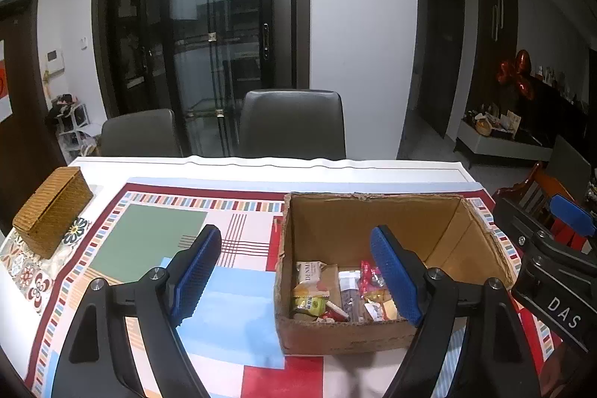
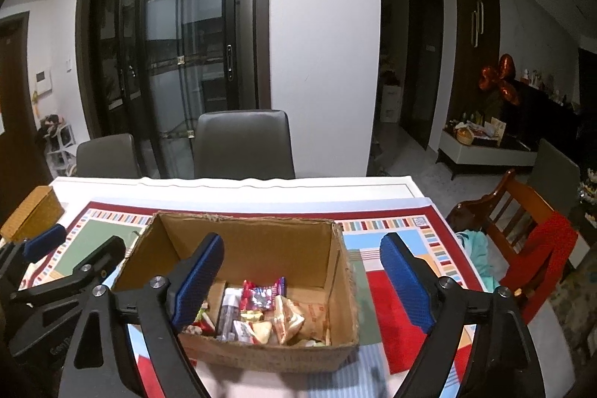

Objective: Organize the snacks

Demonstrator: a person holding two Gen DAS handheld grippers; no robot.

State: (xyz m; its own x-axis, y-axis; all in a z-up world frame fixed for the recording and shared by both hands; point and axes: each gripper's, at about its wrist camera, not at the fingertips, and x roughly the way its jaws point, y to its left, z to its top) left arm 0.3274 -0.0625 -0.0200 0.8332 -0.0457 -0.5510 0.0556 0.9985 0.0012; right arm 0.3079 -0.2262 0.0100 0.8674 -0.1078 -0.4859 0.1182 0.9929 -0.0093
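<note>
Apparently the snacks are already gathered: a heap of small wrapped snack packets lies on the floor of the open brown cardboard box, which sits on the patterned, multicoloured tablecloth. Both tools hover above the near edge of the box with nothing in them. The left gripper has its blue-padded fingers spread wide, one outside the box's left wall and one over the packets; the right gripper is equally wide, its left finger above the box and its right one outside it.

If another packet is to be taken or straightened, the better approach is likely to come straight down, clear of the cardboard walls, and close gently on one wrapper's flat sides, since they look thin and crushable.

A woven tan rectangular box rests near the table's far left corner. Beyond the table stand two dark grey chairs, dark glass sliding doors and a wooden chair at the right.
</note>
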